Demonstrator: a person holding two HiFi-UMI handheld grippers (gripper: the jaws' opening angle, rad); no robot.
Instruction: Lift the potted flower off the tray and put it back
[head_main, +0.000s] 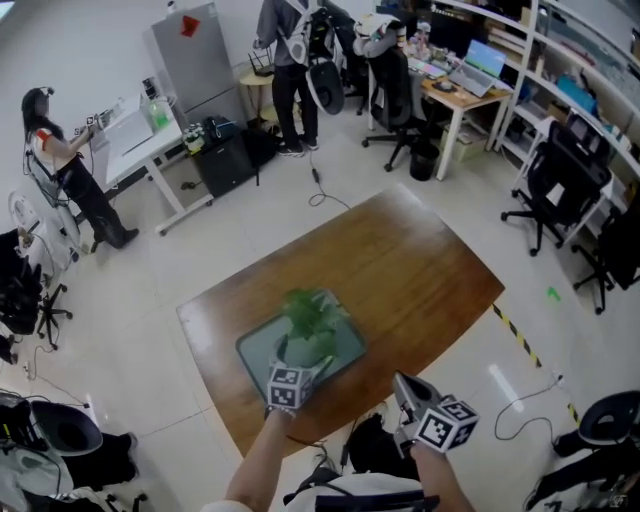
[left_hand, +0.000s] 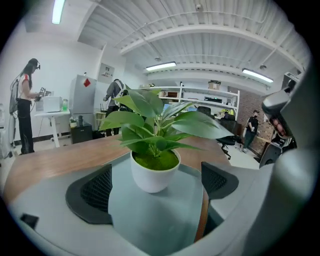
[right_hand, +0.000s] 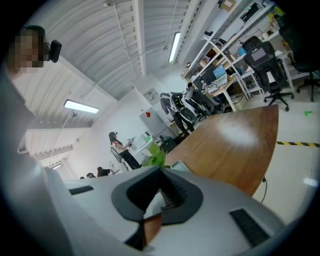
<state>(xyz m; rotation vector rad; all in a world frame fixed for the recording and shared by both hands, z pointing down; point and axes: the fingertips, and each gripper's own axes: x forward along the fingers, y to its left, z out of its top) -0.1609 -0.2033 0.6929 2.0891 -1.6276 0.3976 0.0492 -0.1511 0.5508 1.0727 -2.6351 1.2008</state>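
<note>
A potted flower (head_main: 305, 322) with a white pot (left_hand: 154, 174) and broad green leaves (left_hand: 155, 117) stands upright on a grey-green tray (head_main: 345, 345) near the front of the wooden table (head_main: 400, 270). My left gripper (head_main: 303, 372) is at the tray's near edge, open. Its black pads (left_hand: 95, 192) flank the pot's base with gaps on both sides and do not touch it. My right gripper (head_main: 403, 383) hovers at the table's front edge, right of the tray. In the right gripper view the right gripper (right_hand: 160, 172) is shut with nothing in it, and the leaves (right_hand: 156, 156) show behind it.
Black office chairs (head_main: 560, 185) stand right of the table, and yellow-black floor tape (head_main: 520, 338) runs by its right corner. A person (head_main: 60, 165) stands at a white desk (head_main: 140, 140) on the far left, another (head_main: 290, 60) at the back. Shelves line the back right.
</note>
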